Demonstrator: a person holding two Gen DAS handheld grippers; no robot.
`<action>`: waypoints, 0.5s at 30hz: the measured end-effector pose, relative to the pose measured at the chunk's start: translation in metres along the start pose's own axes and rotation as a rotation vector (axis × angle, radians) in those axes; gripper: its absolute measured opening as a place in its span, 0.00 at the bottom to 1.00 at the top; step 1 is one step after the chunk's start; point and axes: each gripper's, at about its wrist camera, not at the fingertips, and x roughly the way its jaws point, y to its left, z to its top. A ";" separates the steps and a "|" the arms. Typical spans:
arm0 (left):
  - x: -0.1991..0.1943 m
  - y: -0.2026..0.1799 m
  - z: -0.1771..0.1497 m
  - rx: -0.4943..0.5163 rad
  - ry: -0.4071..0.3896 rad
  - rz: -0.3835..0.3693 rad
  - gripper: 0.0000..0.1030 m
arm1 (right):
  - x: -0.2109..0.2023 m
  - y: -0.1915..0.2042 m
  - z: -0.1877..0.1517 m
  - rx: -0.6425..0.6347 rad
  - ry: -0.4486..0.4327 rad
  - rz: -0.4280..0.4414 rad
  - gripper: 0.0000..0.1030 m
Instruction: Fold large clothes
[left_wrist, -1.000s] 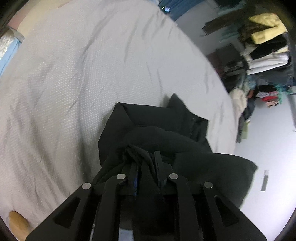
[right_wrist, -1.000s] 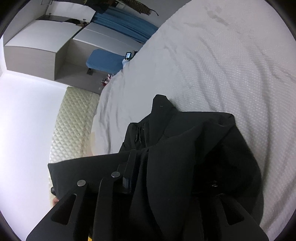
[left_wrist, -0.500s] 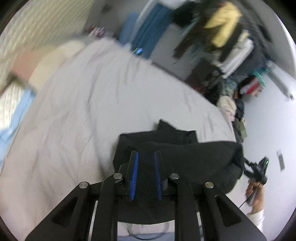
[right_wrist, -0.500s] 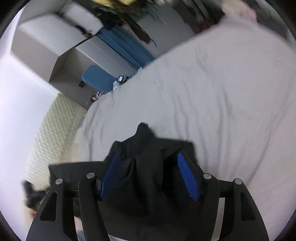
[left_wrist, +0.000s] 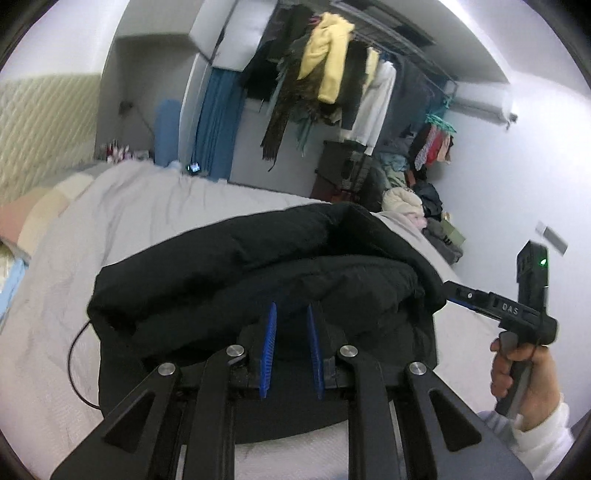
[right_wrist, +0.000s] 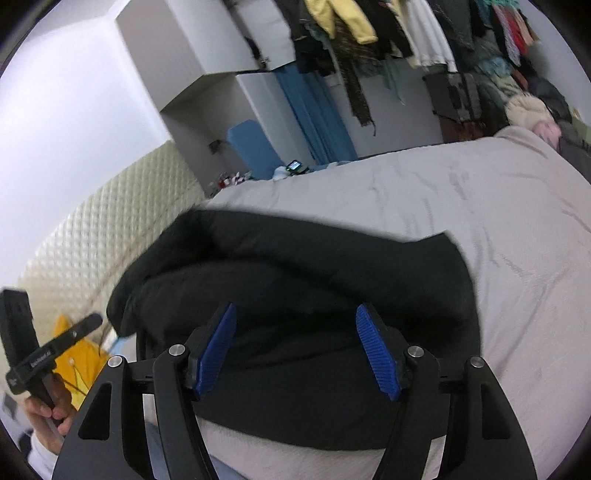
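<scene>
A black garment (left_wrist: 258, 266) lies folded in thick layers on the grey bed (left_wrist: 147, 206), near its front edge. It also shows in the right wrist view (right_wrist: 295, 273). My left gripper (left_wrist: 290, 314) is open by a narrow gap, empty, just in front of the fold. My right gripper (right_wrist: 295, 317) is wide open and empty, at the garment's near edge. The right gripper also shows in the left wrist view (left_wrist: 458, 291) at the garment's right end. The left gripper shows in the right wrist view (right_wrist: 88, 323) at the left.
A rack of hanging clothes (left_wrist: 332, 74) and a pile of clothes (left_wrist: 413, 199) stand beyond the bed. A quilted headboard (right_wrist: 92, 251) is on the left. A thin black cable (left_wrist: 74, 354) lies on the sheet.
Both grippers let go of the black garment and pulled back from it. The garment now lies folded on the bed. Both cameras tilted up towards the room.
</scene>
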 end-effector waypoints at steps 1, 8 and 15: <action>0.005 -0.003 -0.004 0.014 0.004 0.004 0.17 | 0.005 0.006 -0.006 -0.014 0.005 0.002 0.64; 0.063 0.001 -0.018 0.041 0.078 0.060 0.17 | 0.051 0.013 -0.017 -0.038 0.059 -0.032 0.64; 0.105 0.015 -0.017 0.008 0.123 0.073 0.17 | 0.085 0.006 -0.011 -0.063 0.072 -0.050 0.64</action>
